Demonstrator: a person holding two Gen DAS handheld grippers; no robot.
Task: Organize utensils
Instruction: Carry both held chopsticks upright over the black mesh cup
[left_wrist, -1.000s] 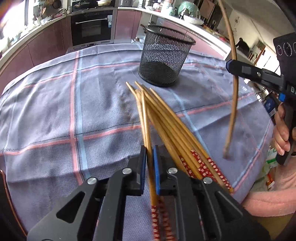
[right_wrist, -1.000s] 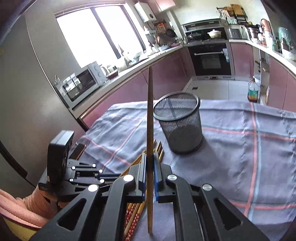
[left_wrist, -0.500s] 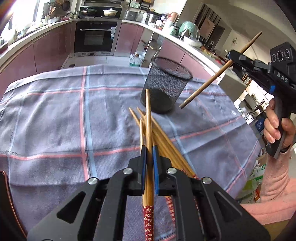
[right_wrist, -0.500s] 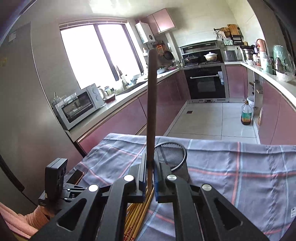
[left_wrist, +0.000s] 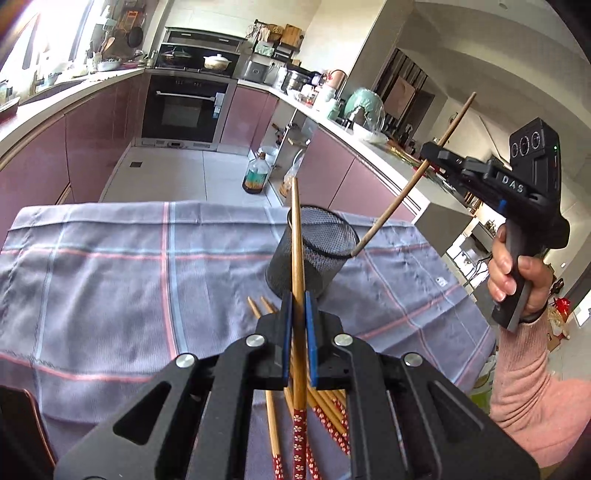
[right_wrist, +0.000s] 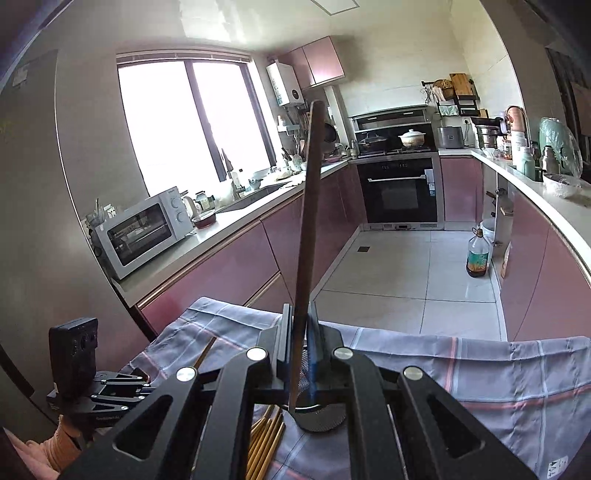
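My left gripper (left_wrist: 298, 314) is shut on a bamboo chopstick (left_wrist: 297, 251) with a red patterned end, held above the table and pointing at the black mesh cup (left_wrist: 314, 254). Several more chopsticks (left_wrist: 325, 406) lie on the checked cloth below it. My right gripper (left_wrist: 428, 155) is shut on a darker chopstick (left_wrist: 402, 188) that slants down, with its lower tip at the cup's right rim. In the right wrist view the right gripper (right_wrist: 299, 332) holds that chopstick (right_wrist: 308, 221) upright above the cup (right_wrist: 321, 417), which is mostly hidden by the fingers.
The table's grey-blue checked cloth (left_wrist: 110, 280) ends at the far edge, with the kitchen floor beyond. A bottle (left_wrist: 255, 177) stands on the floor. Pink cabinets, an oven (right_wrist: 399, 192) and a microwave (right_wrist: 140, 229) line the walls.
My left gripper has lifted its chopstick off the pile and raised it towards the cup. My right gripper has risen and moved its chopstick's tip over the cup's rim.
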